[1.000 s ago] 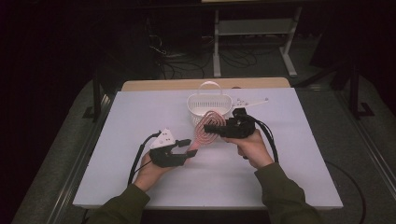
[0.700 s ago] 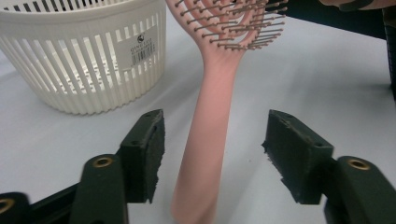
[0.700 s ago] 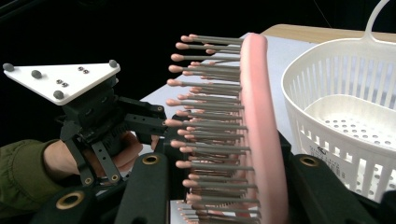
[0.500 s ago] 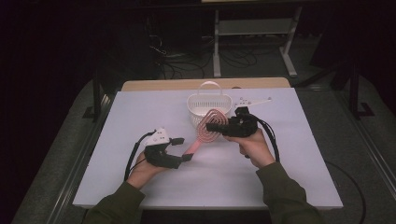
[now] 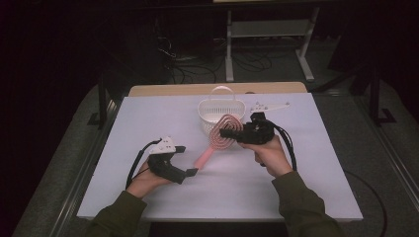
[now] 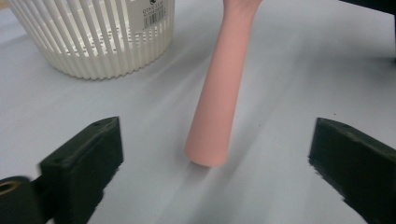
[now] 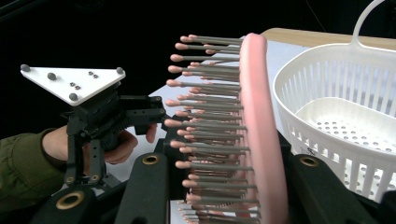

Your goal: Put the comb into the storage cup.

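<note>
A pink hairbrush [image 5: 223,137] slants over the white table, its round bristled head [image 7: 259,126] up and its handle [image 6: 217,102] pointing down toward the near left. My right gripper [image 5: 228,133] is shut on the head, jaws on either side [image 7: 226,163]. My left gripper [image 5: 187,160] is open, its jaws having just been opening. The handle's end lies between the wide-apart jaws [image 6: 215,135] without touching them. A white slatted basket [image 5: 203,109] with a loop handle stands just behind the brush.
The basket [image 7: 345,107] holds nothing and sits close to the right of the brush head; it also shows at the upper left in the left gripper view [image 6: 93,42]. The table [image 5: 306,168] has bare room on both sides. A metal rack [image 5: 267,34] stands beyond it.
The left gripper's jaws have spread apart and let go of the brush handle. The left hand has drawn slightly left. The right gripper and brush head have stayed put.
</note>
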`<move>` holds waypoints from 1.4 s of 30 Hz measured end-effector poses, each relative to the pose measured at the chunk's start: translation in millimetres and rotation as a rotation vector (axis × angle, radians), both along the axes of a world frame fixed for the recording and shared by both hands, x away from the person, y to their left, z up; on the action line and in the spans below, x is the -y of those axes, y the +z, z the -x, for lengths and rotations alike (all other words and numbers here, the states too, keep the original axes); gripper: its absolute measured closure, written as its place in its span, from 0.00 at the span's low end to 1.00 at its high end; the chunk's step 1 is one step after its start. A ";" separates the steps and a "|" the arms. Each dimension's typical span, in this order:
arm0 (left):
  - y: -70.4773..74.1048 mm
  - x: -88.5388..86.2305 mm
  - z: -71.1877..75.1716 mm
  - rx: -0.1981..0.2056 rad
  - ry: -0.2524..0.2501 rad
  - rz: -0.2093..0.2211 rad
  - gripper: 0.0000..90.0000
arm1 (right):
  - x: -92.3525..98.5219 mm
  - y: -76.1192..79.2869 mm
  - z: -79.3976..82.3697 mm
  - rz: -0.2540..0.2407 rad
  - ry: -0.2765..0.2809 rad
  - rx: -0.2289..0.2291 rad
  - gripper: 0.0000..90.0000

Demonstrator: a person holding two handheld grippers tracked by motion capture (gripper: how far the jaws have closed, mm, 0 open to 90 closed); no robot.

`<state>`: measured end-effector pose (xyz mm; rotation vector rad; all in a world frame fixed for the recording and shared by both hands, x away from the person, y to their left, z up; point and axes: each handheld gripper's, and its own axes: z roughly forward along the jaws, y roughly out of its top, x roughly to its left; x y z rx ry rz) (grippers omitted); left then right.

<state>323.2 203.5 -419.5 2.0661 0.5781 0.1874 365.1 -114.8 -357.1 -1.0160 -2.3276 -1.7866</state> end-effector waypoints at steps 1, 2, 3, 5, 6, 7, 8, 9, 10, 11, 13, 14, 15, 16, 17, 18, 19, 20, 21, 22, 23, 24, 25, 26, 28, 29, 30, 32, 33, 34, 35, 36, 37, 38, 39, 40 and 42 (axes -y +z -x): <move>0.0 -0.9 0.6 -0.002 -0.001 -0.006 0.00 | 0.4 0.2 0.0 -0.001 -0.001 0.000 0.70; -0.4 -1.9 1.7 0.000 0.001 -0.012 0.00 | 0.8 0.4 0.0 -0.001 -0.003 0.002 0.70; -0.8 -3.4 3.0 0.004 0.002 -0.020 0.00 | 1.2 0.5 0.0 -0.002 -0.004 0.003 0.70; -2.4 -6.9 5.2 0.003 0.000 -0.037 0.00 | 2.0 0.9 0.1 -0.003 -0.005 0.004 0.70; -3.4 -9.0 6.7 0.003 0.001 -0.042 0.00 | 2.3 1.0 0.1 -0.004 -0.006 0.005 0.70; -4.6 -10.9 7.9 -0.001 0.001 -0.046 0.00 | 2.5 1.1 0.1 -0.005 -0.007 0.004 0.70; -5.8 -12.9 9.4 -0.002 -0.001 -0.050 0.00 | 2.5 1.2 0.2 -0.006 -0.007 0.004 0.70; -7.0 -15.9 10.8 -0.001 -0.003 -0.060 0.00 | 2.4 1.3 0.4 -0.005 -0.007 0.004 0.70; -7.9 -17.4 11.8 -0.003 -0.001 -0.062 0.00 | 2.4 1.5 0.5 -0.005 -0.008 0.004 0.70; -8.6 -19.7 13.2 -0.004 0.000 -0.068 0.00 | 2.5 1.6 0.4 -0.006 -0.009 0.005 0.70; -10.2 -24.4 16.4 -0.010 0.009 -0.070 0.00 | 2.8 2.0 0.4 -0.007 -0.010 0.005 0.70; -10.5 -26.2 17.3 -0.008 0.010 -0.073 0.00 | 3.1 2.1 0.3 -0.008 -0.012 0.007 0.70; -10.9 -28.4 18.5 -0.010 0.013 -0.073 0.00 | 3.3 2.2 0.2 -0.010 -0.013 0.008 0.70; -11.0 -30.5 19.6 -0.010 0.018 -0.076 0.00 | 3.6 2.5 0.1 -0.012 -0.014 0.008 0.70; -11.3 -32.7 20.5 -0.010 0.020 -0.074 0.00 | 4.0 2.8 0.1 -0.014 -0.016 0.007 0.70; -11.8 -34.8 21.5 -0.012 0.023 -0.073 0.00 | 4.7 3.1 0.0 -0.017 -0.018 0.006 0.70; -12.6 -36.6 22.5 -0.012 0.027 -0.072 0.00 | 5.3 3.4 -0.1 -0.022 -0.019 0.005 0.70; -13.2 -38.3 23.5 -0.011 0.031 -0.075 0.00 | 6.0 3.7 -0.2 -0.025 -0.020 0.007 0.70; -13.7 -39.6 24.6 -0.013 0.034 -0.075 0.00 | 6.7 4.0 -0.4 -0.028 -0.022 0.008 0.70; -14.0 -40.8 25.7 -0.014 0.036 -0.077 0.00 | 7.5 4.4 -0.5 -0.030 -0.024 0.009 0.70; -14.2 -41.6 26.7 -0.016 0.035 -0.078 0.00 | 8.2 4.9 -0.5 -0.032 -0.025 0.009 0.70; -14.9 -42.1 28.2 -0.016 0.036 -0.080 0.00 | 8.9 5.3 -0.6 -0.035 -0.028 0.010 0.70; -15.2 -42.2 29.0 -0.017 0.035 -0.084 0.00 | 9.7 5.9 -0.6 -0.037 -0.030 0.009 0.70; -15.7 -42.2 29.7 -0.019 0.034 -0.088 0.00 | 10.1 6.3 -0.7 -0.038 -0.030 0.010 0.70; -16.4 -42.0 29.8 -0.030 0.032 -0.095 0.00 | 11.0 7.4 -0.8 -0.040 -0.034 0.013 0.70; -16.8 -41.6 29.5 -0.035 0.031 -0.096 0.00 | 11.5 8.0 -0.8 -0.040 -0.036 0.015 0.70; -17.1 -41.2 29.2 -0.036 0.030 -0.100 0.00 | 12.0 8.9 -0.7 -0.041 -0.037 0.016 0.70; -17.5 -41.0 28.8 -0.041 0.021 -0.109 0.00 | 13.0 10.4 -0.9 -0.043 -0.041 0.021 0.70; -17.9 -40.8 29.0 -0.044 0.020 -0.110 0.00 | 13.7 11.3 -0.9 -0.043 -0.043 0.024 0.70; -18.0 -40.9 28.9 -0.046 0.019 -0.116 0.00 | 14.3 12.4 -1.0 -0.044 -0.044 0.026 0.70; -18.1 -41.1 28.7 -0.049 0.019 -0.119 0.00 | 15.2 13.3 -1.2 -0.045 -0.046 0.027 0.70; -18.1 -41.2 28.6 -0.049 0.023 -0.118 0.00 | 16.5 14.4 -1.4 -0.047 -0.051 0.030 0.70; -17.9 -41.4 28.5 -0.048 0.027 -0.116 0.00 | 17.2 15.2 -1.4 -0.048 -0.052 0.031 0.70; -17.8 -41.7 28.5 -0.046 0.028 -0.115 0.00 | 18.3 16.1 -1.5 -0.048 -0.055 0.034 0.70; -17.7 -42.0 28.5 -0.046 0.030 -0.114 0.00 | 19.5 17.1 -1.6 -0.047 -0.058 0.036 0.70; -17.4 -42.3 28.5 -0.042 0.033 -0.117 0.00 | 20.2 18.0 -1.5 -0.049 -0.061 0.036 0.70; -17.4 -42.4 28.9 -0.037 0.034 -0.115 0.00 | 22.7 20.4 -1.7 -0.055 -0.067 0.039 0.70</move>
